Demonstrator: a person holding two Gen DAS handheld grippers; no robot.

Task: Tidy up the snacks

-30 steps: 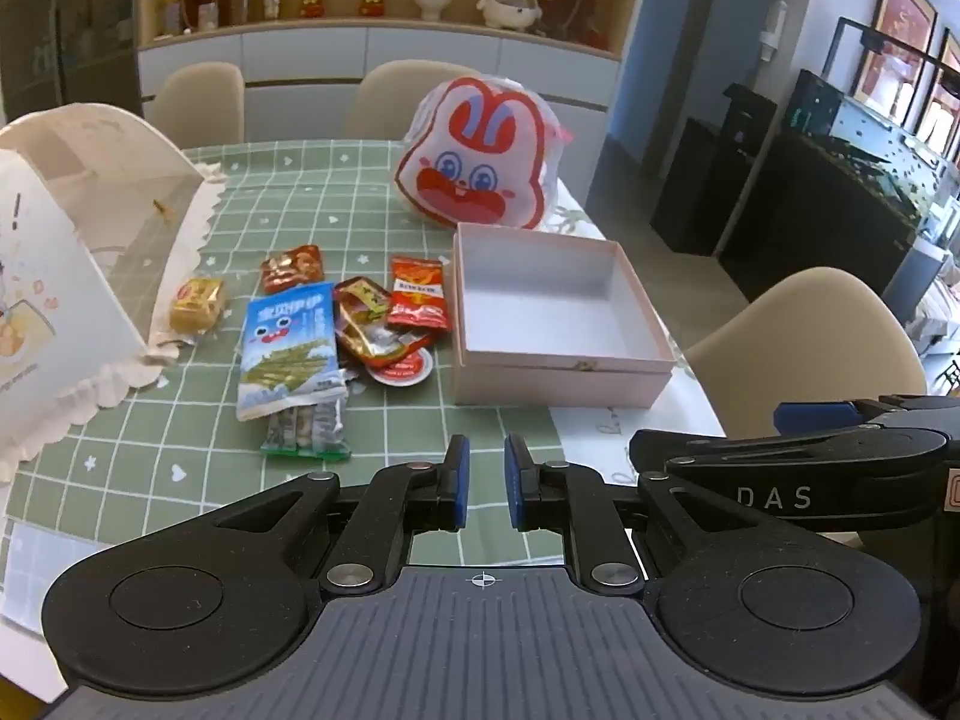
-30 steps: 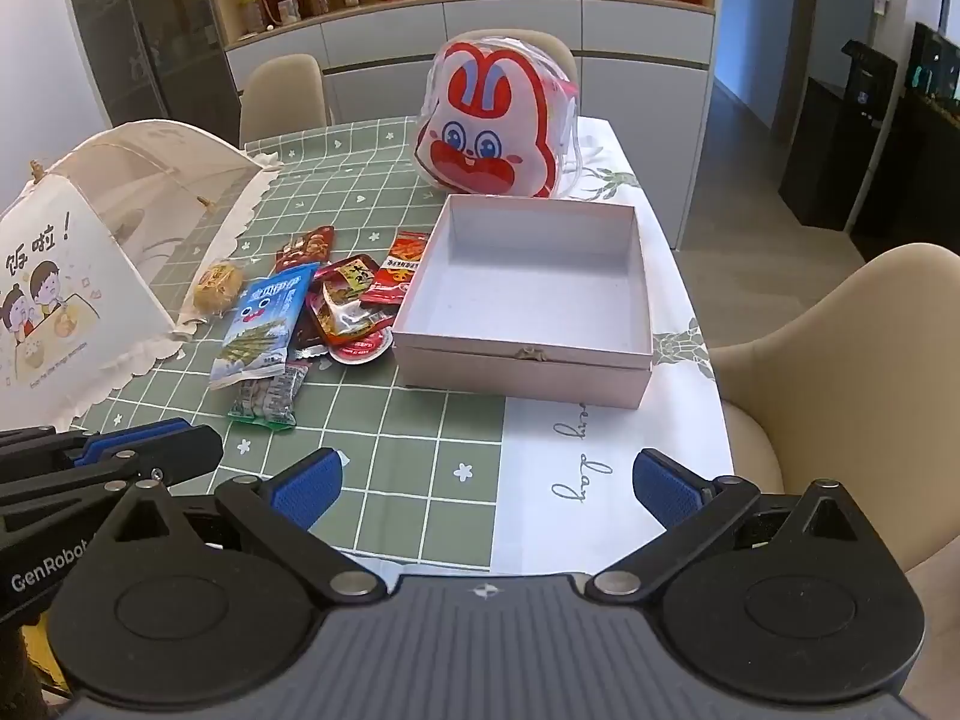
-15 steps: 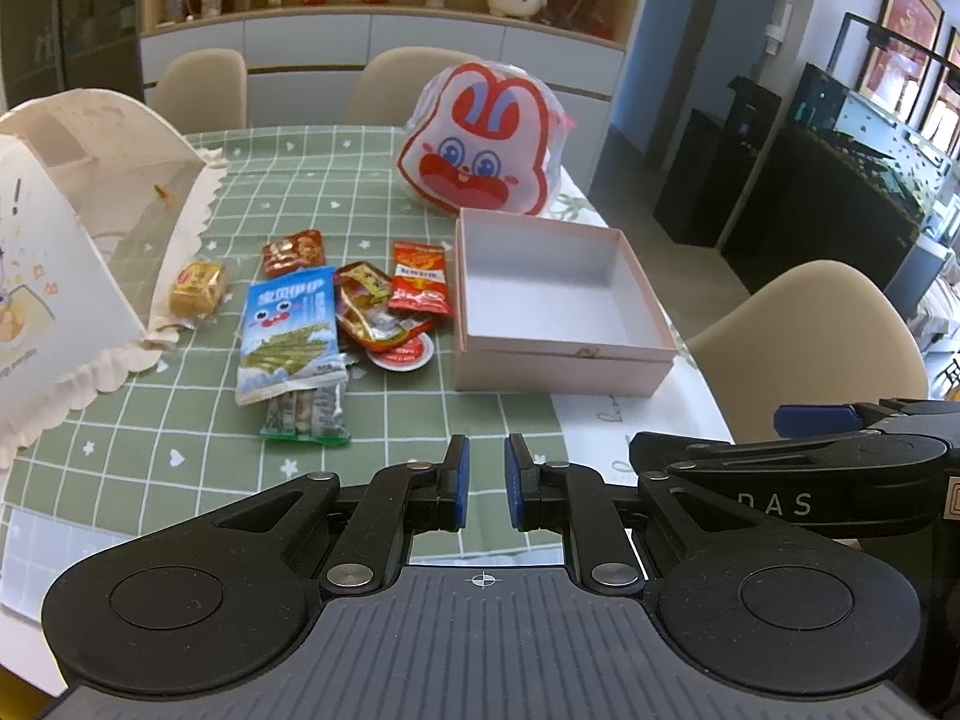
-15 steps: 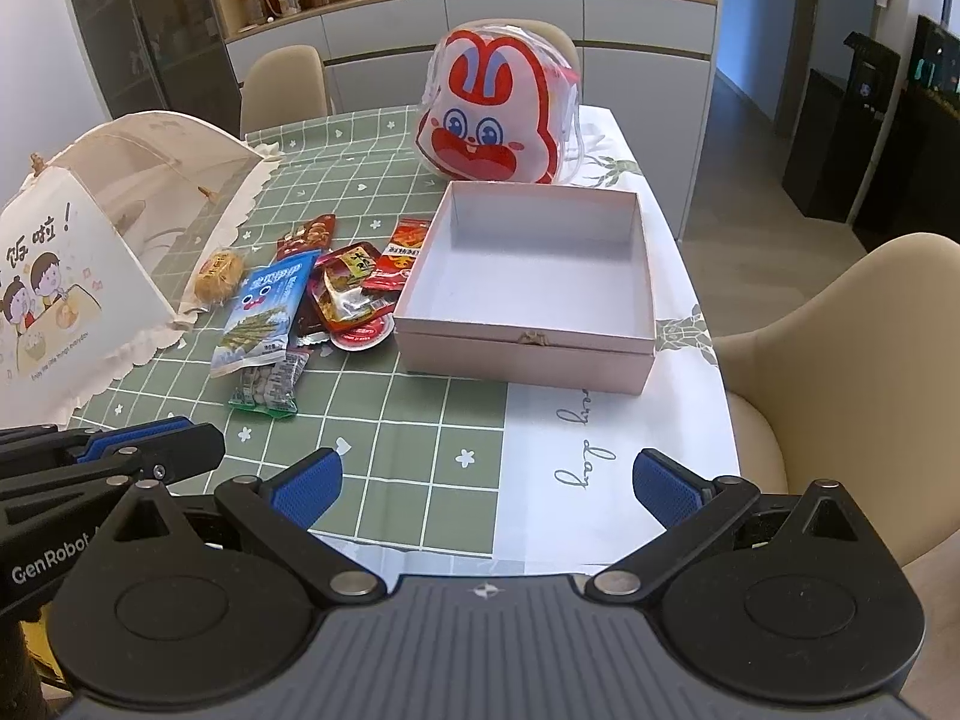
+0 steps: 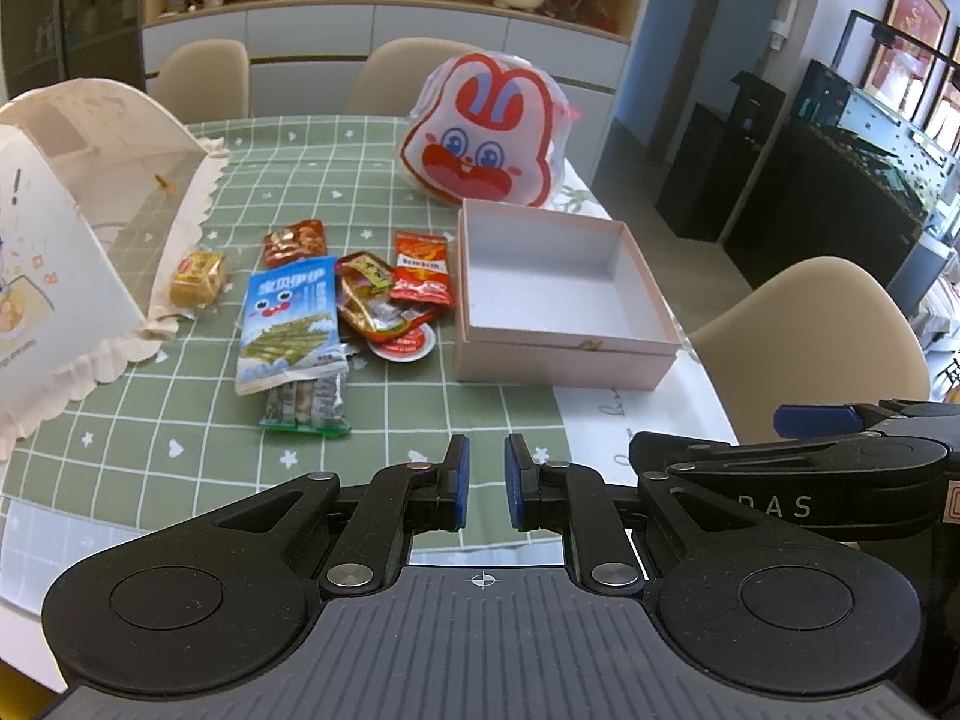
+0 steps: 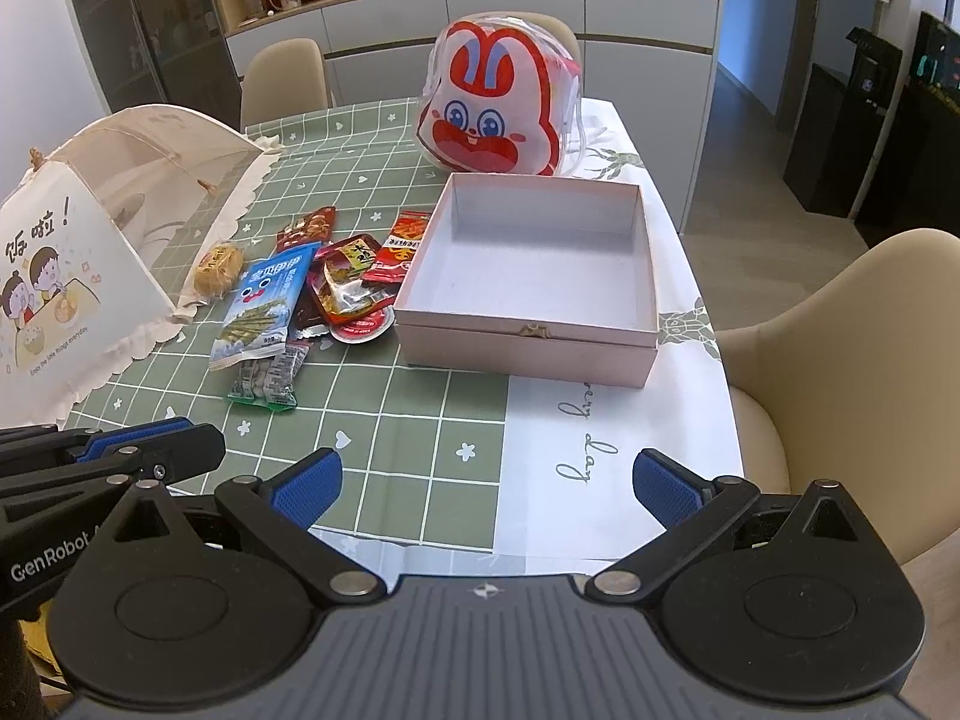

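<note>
A: Pink cardboard box (image 6: 528, 276), square and open on top, sits on the green checked tablecloth (image 6: 420, 414). Nothing is inside it.

B: Where are the snacks?

A: In a heap just left of the box. The blue seaweed snack packet (image 5: 291, 324) lies on top of a small clear packet with a green edge (image 5: 306, 405). Beside them are a crinkly red and yellow packet (image 5: 375, 300), a flat red packet (image 5: 422, 267) almost touching the box wall, and a little round red-lidded cup (image 5: 401, 343).

B: Any more?

A: A small red wrapper (image 5: 296, 242) lies farther back. A yellow wrapped cake (image 5: 198, 278) rests against the frilly edge of the cream mesh food cover (image 5: 78, 240).

B: What is behind the box?

A: A big red and white bunny-face bag (image 6: 498, 114), touching the box's far side. Beige chairs (image 6: 840, 354) stand around the table.

B: And the grippers?

A: The left gripper (image 5: 483, 483) has its blue pads close together with only a thin gap, and it holds nothing. The right gripper (image 6: 486, 483) has its jaws spread wide, with nothing in them. Both hang over the near table edge, well apart from the snacks.
</note>
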